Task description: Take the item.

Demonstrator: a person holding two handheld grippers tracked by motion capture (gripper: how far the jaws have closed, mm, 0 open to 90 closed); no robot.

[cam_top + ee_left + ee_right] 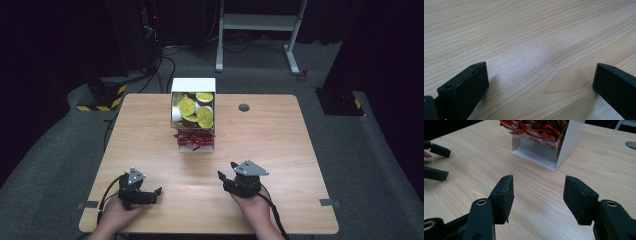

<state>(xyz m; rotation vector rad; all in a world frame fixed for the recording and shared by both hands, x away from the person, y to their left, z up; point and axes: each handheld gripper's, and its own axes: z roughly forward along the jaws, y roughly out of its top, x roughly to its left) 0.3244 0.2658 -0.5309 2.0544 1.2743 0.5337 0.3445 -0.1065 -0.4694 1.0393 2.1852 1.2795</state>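
High view: a white box [194, 113] sits at the upper middle of the wooden surface [280, 150], holding round yellow-lidded cups [187, 106] in its far part and red shredded filler [194, 139] at its near end. A small grey grommet [244, 107] lies to the right of it. The left tongs [156, 194] rest low at the lower left with jaws spread and nothing between them; the right tongs [226, 170], at lower centre-right, gape empty too, pointing toward the box. Bare wood lies between tongs and box, and out to both side edges.
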